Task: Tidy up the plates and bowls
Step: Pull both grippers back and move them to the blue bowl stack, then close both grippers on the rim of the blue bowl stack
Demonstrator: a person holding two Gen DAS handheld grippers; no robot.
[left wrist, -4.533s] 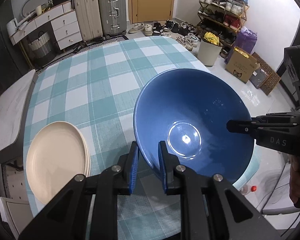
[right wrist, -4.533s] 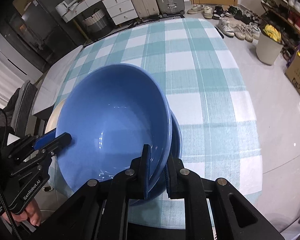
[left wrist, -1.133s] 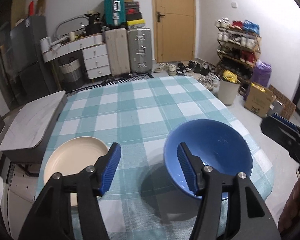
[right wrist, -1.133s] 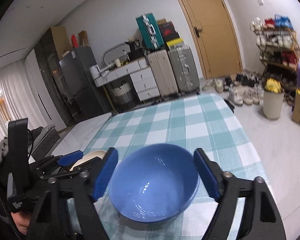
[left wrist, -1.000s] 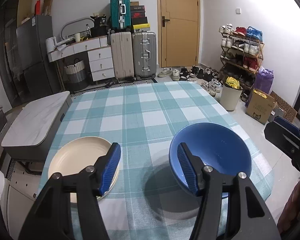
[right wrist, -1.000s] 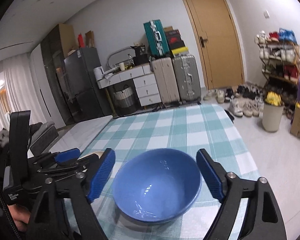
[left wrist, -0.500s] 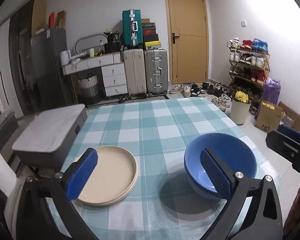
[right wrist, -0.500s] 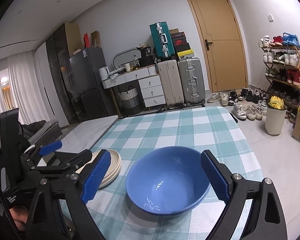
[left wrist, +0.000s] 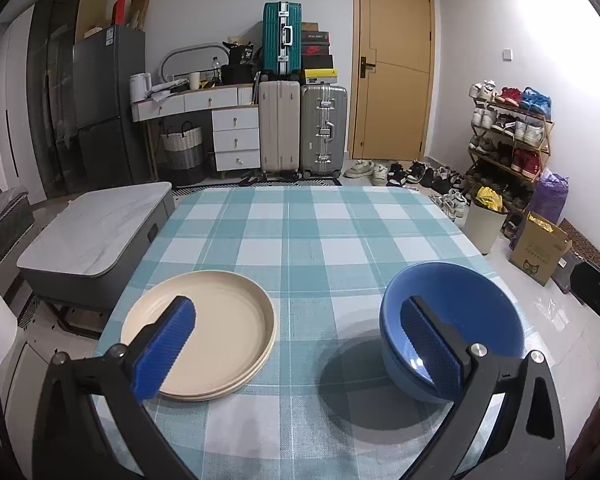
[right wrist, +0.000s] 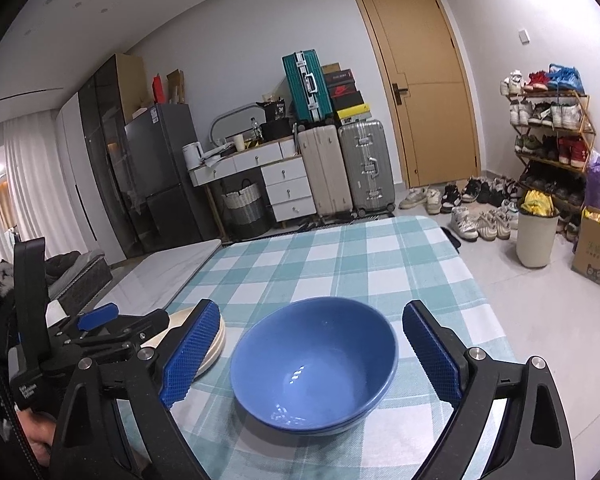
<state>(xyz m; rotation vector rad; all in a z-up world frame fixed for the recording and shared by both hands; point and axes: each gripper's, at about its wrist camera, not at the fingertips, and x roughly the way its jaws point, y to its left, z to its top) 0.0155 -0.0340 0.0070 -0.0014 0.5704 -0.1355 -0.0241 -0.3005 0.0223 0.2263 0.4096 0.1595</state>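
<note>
Nearest to me, the left gripper (left wrist: 296,344) stands with its jaws spread wide and nothing between them; its blue pads (left wrist: 164,346) frame a bare stretch of checked cloth at the near edge of the worktop (left wrist: 320,232). The right gripper (right wrist: 312,354) is likewise wide apart and grips nothing.

Just past the left gripper's jaws, the stacked cream plates (left wrist: 204,332) lie flat at the near left, their rim close to the worktop's left edge. The stacked blue bowls (right wrist: 314,364) sit upright at the near right, close to the right edge, one nested in the other. From the right wrist view the bowls sit between the right gripper's pads but apart from both. Plates and bowls are well apart, with open cloth between them.

Beyond them the whole far half of the worktop is open checked cloth up to its far edge. Past that stand suitcases (left wrist: 302,128), a white drawer unit (left wrist: 236,138) and a wooden door (left wrist: 392,68).
</note>
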